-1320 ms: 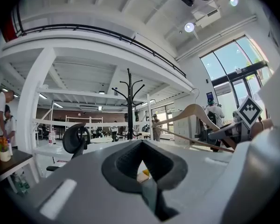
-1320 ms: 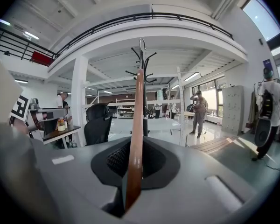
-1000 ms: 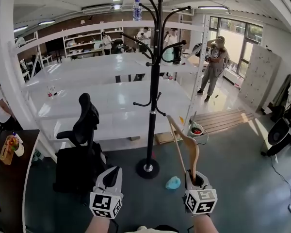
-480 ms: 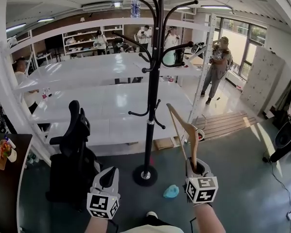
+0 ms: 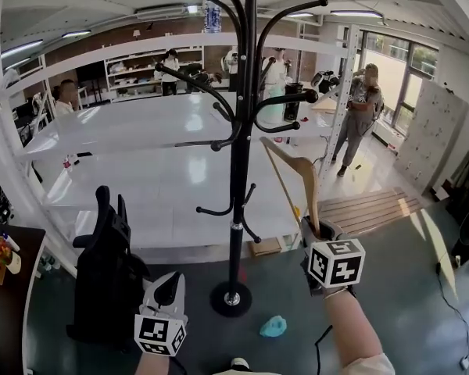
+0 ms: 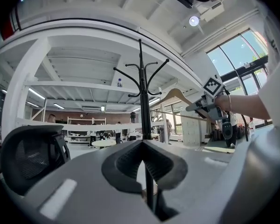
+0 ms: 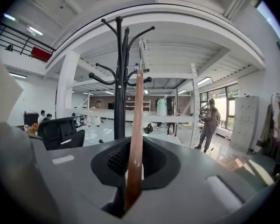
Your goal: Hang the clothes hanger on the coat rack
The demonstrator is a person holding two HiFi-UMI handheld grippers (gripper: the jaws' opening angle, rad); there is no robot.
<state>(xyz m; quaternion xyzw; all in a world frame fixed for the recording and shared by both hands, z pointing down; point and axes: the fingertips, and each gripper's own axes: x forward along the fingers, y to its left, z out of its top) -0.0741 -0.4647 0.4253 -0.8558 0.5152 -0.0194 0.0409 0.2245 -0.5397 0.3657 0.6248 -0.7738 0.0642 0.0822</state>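
A tall black coat rack stands on a round base straight ahead, its curved hooks spread at head height. My right gripper is shut on one end of a wooden clothes hanger, raised just right of the pole, below a hook tip. In the right gripper view the hanger runs up from between the jaws beside the rack. My left gripper hangs low left of the base, jaws together and holding nothing. The left gripper view shows the rack and the hanger.
A black office chair stands left of the rack. White shelving runs behind it. A turquoise object lies on the floor near the base. A person stands at the back right, near a wooden pallet.
Both grippers have come closer to the coat rack. The right gripper has risen with the hanger, whose top now reaches up among the hooks. The left gripper stays low.
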